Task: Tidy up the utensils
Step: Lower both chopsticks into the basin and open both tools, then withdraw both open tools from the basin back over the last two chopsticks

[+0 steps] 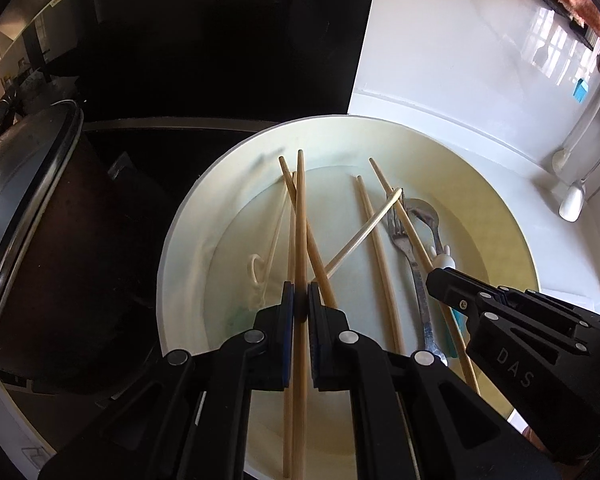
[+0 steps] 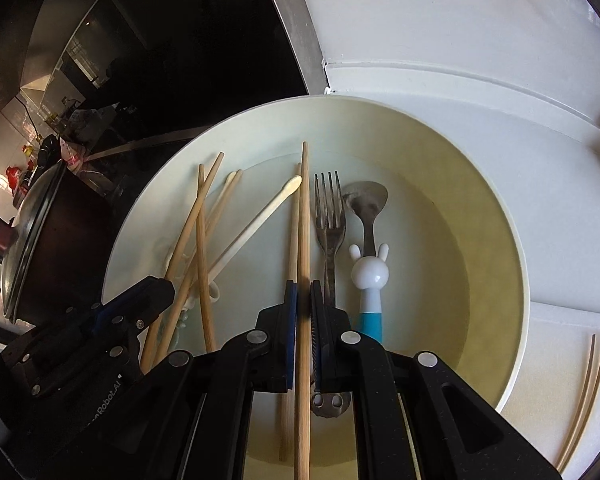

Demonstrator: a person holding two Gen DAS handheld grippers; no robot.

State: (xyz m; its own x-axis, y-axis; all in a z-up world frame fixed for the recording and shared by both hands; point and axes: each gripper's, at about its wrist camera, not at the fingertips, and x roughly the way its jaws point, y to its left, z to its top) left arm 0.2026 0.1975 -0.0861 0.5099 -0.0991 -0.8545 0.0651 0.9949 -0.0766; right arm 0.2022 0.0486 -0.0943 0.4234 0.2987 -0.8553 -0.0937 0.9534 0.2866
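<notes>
A wide pale plate holds several wooden chopsticks, a pale plastic stick, a metal fork and a spoon with a white bunny and blue handle. My left gripper is shut on one wooden chopstick, which points away over the plate. My right gripper is shut on another wooden chopstick just left of the fork. Each gripper shows in the other's view, the right one over the fork handle and the left one over the crossed chopsticks.
A dark pot with a glass lid stands on the black stove left of the plate. The plate rests on a white counter. Two thin chopsticks lie on the counter right of the plate. White spoons lie far right.
</notes>
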